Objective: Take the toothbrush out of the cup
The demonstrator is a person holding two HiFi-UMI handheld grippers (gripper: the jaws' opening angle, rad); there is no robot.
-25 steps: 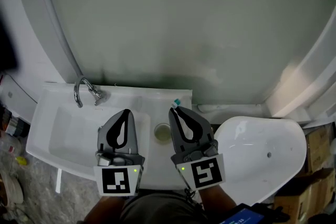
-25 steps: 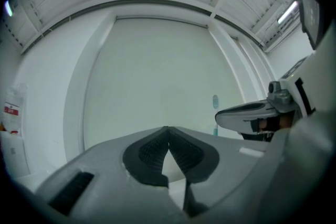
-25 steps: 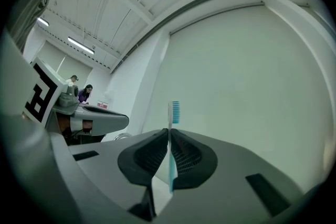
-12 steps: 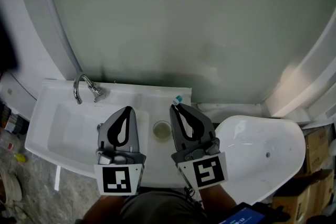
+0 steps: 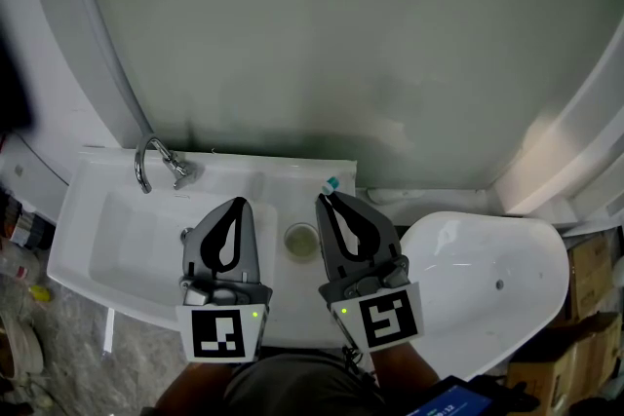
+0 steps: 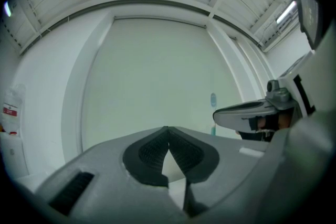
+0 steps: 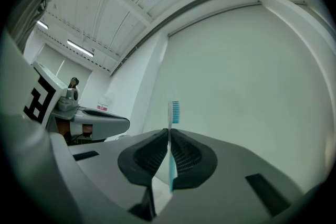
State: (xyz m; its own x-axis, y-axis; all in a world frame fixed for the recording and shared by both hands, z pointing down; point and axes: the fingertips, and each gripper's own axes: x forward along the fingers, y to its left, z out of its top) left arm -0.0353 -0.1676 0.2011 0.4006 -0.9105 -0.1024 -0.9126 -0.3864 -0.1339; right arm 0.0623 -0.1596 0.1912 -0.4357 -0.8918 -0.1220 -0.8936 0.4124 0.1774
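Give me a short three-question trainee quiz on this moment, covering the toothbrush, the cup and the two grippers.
1. True or false: the toothbrush stands in the cup.
2. Which gripper has its fingers clamped on the toothbrush, and what does the other one hold?
3. The cup sits: A on the floor; B on the flat ledge of the sink; C on the toilet.

Key
1. False: it is out of the cup.
2. The right gripper grips it. The left gripper is shut with nothing between its fingers.
3. B.
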